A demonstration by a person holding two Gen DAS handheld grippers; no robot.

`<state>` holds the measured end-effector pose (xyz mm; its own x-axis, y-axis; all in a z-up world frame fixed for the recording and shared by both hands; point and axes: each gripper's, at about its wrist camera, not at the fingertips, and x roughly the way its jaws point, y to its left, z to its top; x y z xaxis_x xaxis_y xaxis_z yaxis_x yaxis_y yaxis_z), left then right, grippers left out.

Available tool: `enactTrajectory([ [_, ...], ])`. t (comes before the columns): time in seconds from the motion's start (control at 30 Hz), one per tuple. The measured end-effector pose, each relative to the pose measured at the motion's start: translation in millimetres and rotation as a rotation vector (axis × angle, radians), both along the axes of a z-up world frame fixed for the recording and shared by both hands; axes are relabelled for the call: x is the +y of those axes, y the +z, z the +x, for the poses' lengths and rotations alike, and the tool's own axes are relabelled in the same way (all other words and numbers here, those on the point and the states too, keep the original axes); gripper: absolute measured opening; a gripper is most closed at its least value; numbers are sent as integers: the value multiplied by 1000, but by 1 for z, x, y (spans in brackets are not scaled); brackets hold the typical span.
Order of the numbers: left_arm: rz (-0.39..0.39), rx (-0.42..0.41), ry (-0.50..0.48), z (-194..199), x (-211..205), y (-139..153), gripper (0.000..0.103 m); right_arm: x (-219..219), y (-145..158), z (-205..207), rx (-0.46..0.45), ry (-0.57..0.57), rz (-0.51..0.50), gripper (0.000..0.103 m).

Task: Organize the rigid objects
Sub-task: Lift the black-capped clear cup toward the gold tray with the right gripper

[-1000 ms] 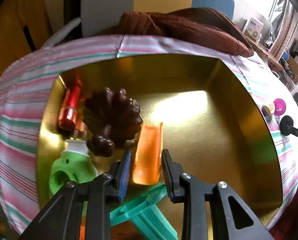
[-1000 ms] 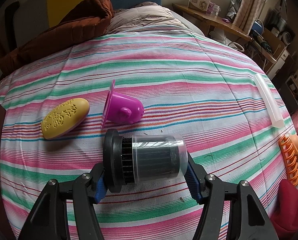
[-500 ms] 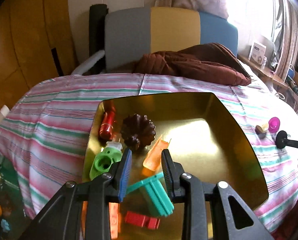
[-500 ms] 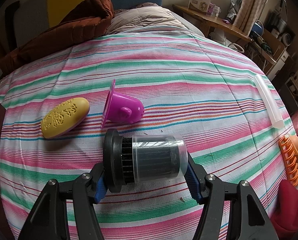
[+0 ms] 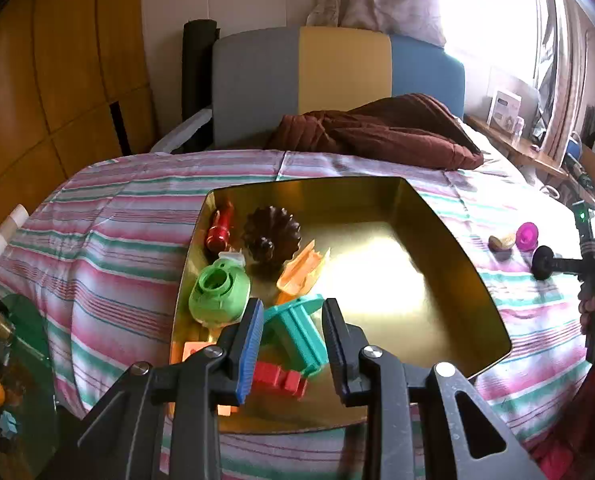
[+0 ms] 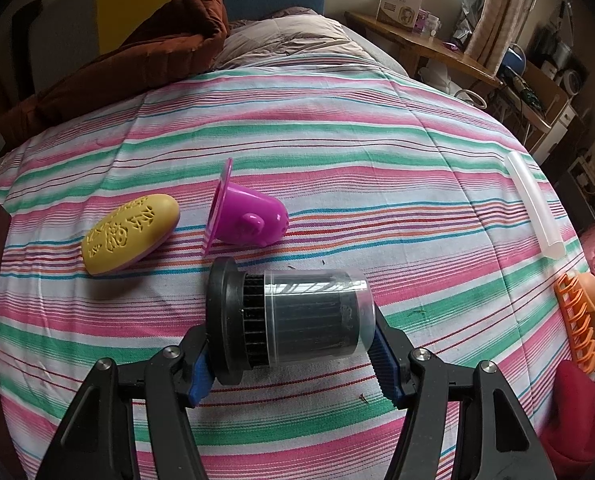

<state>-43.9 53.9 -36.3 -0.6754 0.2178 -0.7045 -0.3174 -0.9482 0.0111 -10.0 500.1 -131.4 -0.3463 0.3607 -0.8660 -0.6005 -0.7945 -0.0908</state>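
While clamping filter (image 6: 297, 316), right gripper (image 6: 293, 364)

Left gripper (image 5: 293, 322) is hanging up in the air with its jaws apart and nothing between them. Right gripper (image 6: 291, 354) is sitting low and level, its blue pads (image 6: 385, 360) squeezing both ends of whatever it's carrying.

Striped bed (image 6: 337, 128) is carrying a gold tray (image 5: 469, 292) near its left edge, plus a yellow soap-looking thing (image 6: 131, 234), magenta cup (image 6: 249, 220), clear tube (image 6: 535, 206), orange rack (image 6: 577, 320) and brown blanket (image 5: 381, 132).
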Motion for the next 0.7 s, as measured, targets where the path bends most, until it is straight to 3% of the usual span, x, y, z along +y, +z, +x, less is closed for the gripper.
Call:
enactTrajectory([
  [0.4,5,-30,27,10,-16,-7,30,-8,2,0,-6,21,-22,65],
  [0.7,31,-50,62,11,-37,-11,30,-50,11,-6,-7,159,-107,64],
])
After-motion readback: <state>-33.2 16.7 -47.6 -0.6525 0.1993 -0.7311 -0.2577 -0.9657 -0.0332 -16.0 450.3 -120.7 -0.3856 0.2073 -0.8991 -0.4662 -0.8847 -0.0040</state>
